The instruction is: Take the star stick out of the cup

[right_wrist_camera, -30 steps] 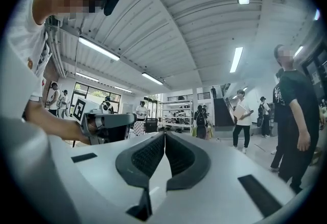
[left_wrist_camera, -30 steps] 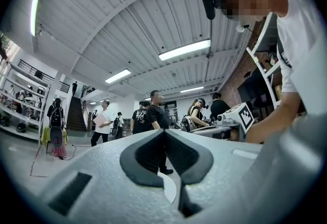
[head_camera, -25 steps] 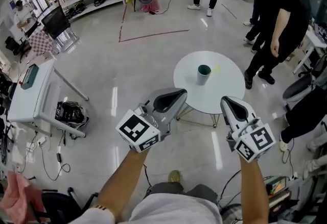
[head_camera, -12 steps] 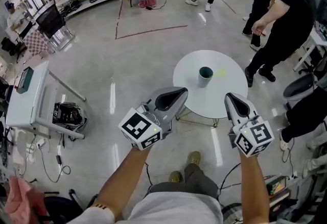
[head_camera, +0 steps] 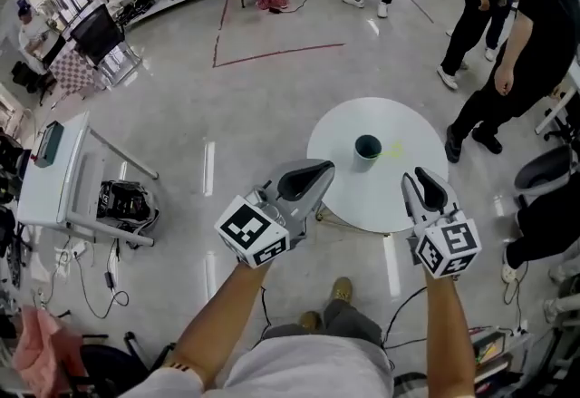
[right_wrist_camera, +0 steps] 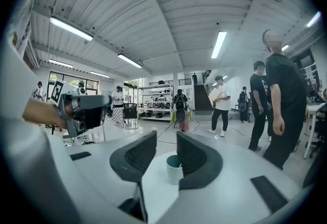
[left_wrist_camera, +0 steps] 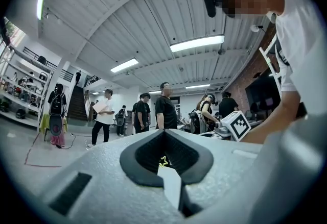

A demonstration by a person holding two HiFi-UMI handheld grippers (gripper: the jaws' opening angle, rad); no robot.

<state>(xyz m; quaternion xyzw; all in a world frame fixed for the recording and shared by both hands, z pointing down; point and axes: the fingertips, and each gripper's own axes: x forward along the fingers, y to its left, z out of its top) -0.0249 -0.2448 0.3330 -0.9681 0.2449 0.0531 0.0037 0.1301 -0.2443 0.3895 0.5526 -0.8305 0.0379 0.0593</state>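
The star stick shows in the head view as a pale yellow streak just at 3 o'clock of the cup. You cannot tell there whether it stands in the cup or lies beside it. In the left gripper view its small yellow star outline is visible.

The cup stands upright near the middle of the round white counter, with bare top around it on every side out to the rim.

Your left tool hangs over the rim at 8 o'clock of the cup. Its jaw tips meet and it grips nothing. Your right tool is over the rim at 5 o'clock. Its jaws have just been opening and now stand a narrow gap apart with nothing between them. The cup is lined up beyond that gap, well apart from the tips.

From 9 to 12 o'clock the floor lies open as far as a red tape line. A person in black stands at 2 o'clock, one shoe near the counter's rim, and a dark chair sits at 3 o'clock.
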